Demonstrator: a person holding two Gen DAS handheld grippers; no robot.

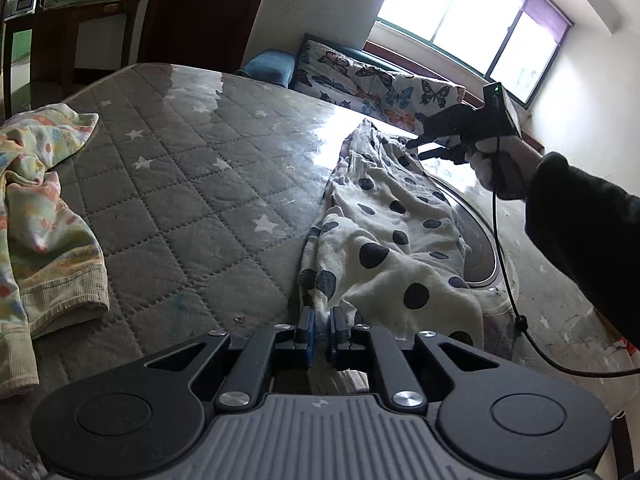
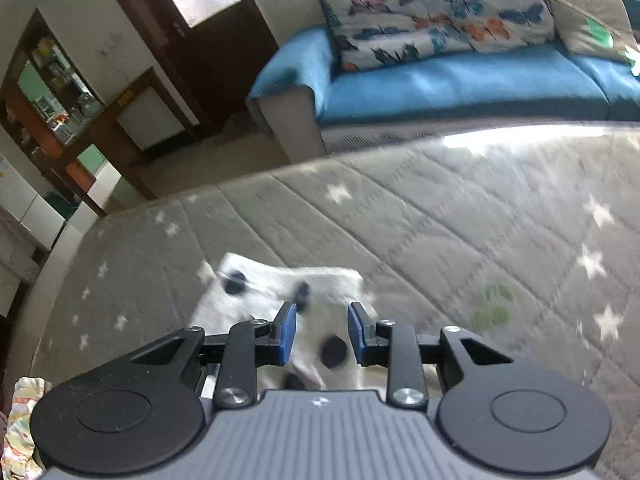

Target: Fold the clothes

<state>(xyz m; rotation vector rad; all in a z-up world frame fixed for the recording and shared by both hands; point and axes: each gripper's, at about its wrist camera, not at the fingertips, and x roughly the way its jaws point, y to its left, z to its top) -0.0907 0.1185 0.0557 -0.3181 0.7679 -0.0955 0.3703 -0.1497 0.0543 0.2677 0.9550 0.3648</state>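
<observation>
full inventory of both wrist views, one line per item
dotted garment: 1, white with dark dots, right part of table, stretched between both grippers
pastel garment: 1, yellow-green-pink print, crumpled at table's left edge
table: 1, grey quilted star cover under clear sheet
sofa: 1, blue, beyond table
butterfly cushion: 1, white, on sofa
window: 1, bright, behind sofa
door: 1, dark wood, far wall
left gripper: black, blue pads, shut on dotted garment
right gripper: black, open around the garment's far end
</observation>
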